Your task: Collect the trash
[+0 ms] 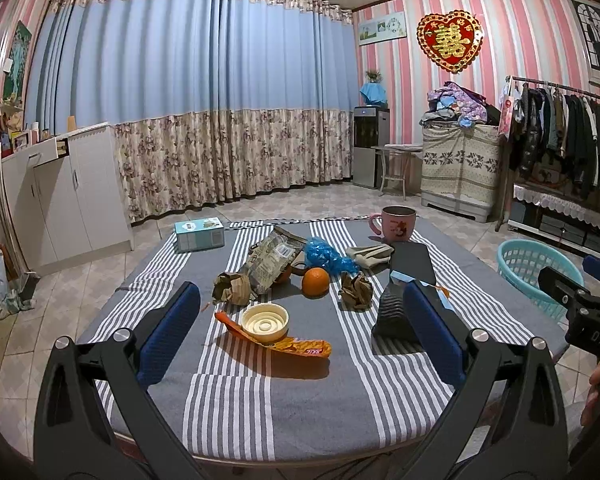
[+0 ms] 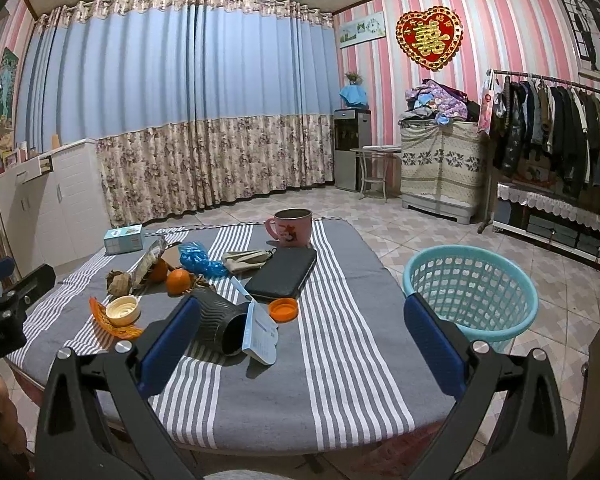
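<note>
Both grippers spread wide, holding nothing, hovering over the table's (image 1: 260, 408) near edge. Wrapper (image 1: 300, 346) lies flat dead ahead of the left gripper (image 1: 300, 332), long axis left-right, a cream lid (image 1: 265, 322) resting on it. Left gripper is nearer; right gripper (image 2: 300, 328) faces the fallen cup (image 2: 220, 326). Basket (image 2: 471, 292) sits on the floor, off the table's right side.

Left gripper (image 1: 300, 320): fingers (image 1: 168, 332) spread wide, empty, above the striped tabletop (image 1: 284, 408).
Cream lid (image 1: 265, 322): centred, lying on an orange wrapper (image 1: 296, 346).
Orange (image 1: 316, 281): at 12 o'clock beyond it.
Teal basket (image 1: 540, 276): at 2 o'clock, on the floor.
</note>
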